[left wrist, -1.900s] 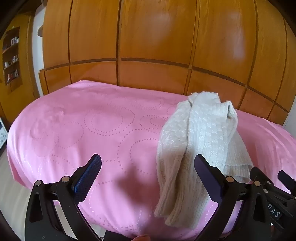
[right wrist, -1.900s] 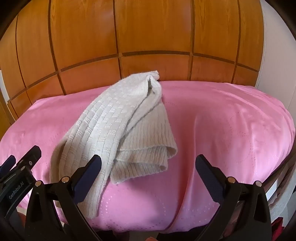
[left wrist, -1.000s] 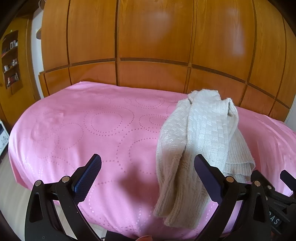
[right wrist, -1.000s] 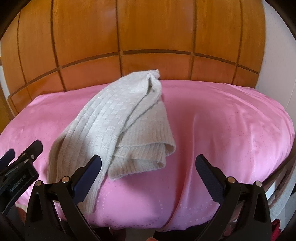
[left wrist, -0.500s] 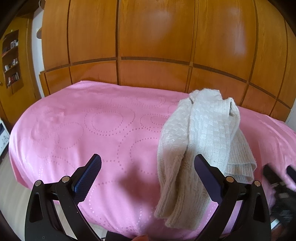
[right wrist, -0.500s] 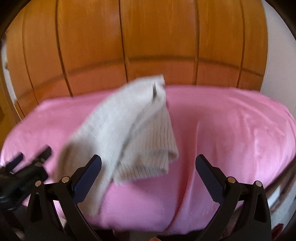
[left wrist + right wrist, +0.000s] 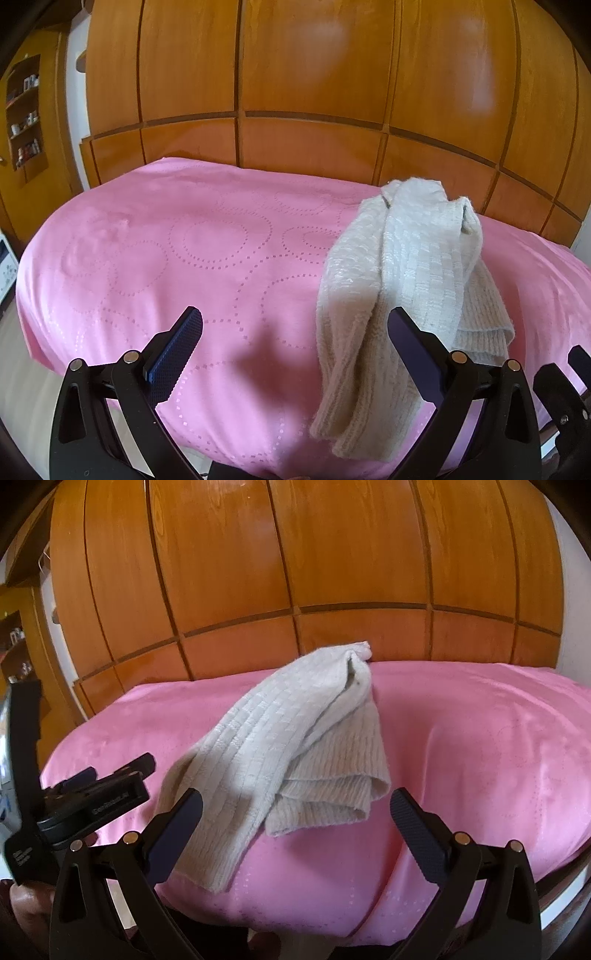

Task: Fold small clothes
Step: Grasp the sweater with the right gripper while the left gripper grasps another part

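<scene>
A cream knitted garment (image 7: 402, 280) lies bunched in a loose heap on the pink bedspread (image 7: 184, 258), one end hanging toward the near edge. It also shows in the right wrist view (image 7: 295, 738). My left gripper (image 7: 295, 354) is open and empty, held above the near edge, with the garment just beyond its right finger. My right gripper (image 7: 295, 823) is open and empty, with the garment's lower folds just beyond its fingers. The left gripper's body (image 7: 92, 794) shows at the left of the right wrist view.
A wooden panelled wardrobe (image 7: 314, 92) stands right behind the bed. Wooden shelves (image 7: 24, 110) with small items are at the far left. The bedspread (image 7: 480, 757) extends to the right of the garment, and a white wall (image 7: 572, 590) is at the far right.
The right gripper has swung up and to the left, so the left gripper's body looms larger in its view. The left gripper has barely moved. The garment lies as before.
</scene>
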Motion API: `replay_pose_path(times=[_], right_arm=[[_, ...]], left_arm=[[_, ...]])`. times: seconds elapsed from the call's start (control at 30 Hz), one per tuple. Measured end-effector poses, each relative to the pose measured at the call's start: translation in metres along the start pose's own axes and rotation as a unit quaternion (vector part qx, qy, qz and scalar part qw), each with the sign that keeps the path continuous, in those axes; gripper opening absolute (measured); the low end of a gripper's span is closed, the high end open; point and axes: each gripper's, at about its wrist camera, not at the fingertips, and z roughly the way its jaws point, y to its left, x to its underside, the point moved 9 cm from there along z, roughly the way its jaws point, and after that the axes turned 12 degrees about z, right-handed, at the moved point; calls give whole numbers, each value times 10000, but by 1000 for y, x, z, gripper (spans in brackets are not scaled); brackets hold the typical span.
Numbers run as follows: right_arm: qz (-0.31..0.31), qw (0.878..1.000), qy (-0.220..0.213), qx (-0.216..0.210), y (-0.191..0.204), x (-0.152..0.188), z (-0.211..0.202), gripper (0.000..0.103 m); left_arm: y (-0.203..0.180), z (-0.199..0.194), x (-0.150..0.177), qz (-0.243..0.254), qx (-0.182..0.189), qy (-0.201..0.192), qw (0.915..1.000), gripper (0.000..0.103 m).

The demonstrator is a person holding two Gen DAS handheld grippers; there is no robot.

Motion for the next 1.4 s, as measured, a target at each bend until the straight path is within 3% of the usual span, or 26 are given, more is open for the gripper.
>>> replay_pose_path(times=[0.43,1.1,1.17,1.3,1.4], right_arm=[[331,9992,71,204,-23,-13,15,101],[233,9992,316,74,-18,-20,38,101],[271,9988,408,-49,-13,-23,44,97],[359,9956,789,-351,1,-26,68,76],[461,9914,1130,-465,12,-22,92,65]], left_arm=[[1,7,4,6,16,115,9999,99],[17,29,4,-133,63,333,9993,99],[32,33,6,-307,24,401,9987,99],[68,40,14,-791,-73,517,9955,99],[88,42,19,-1051,99,557,9929,99]])
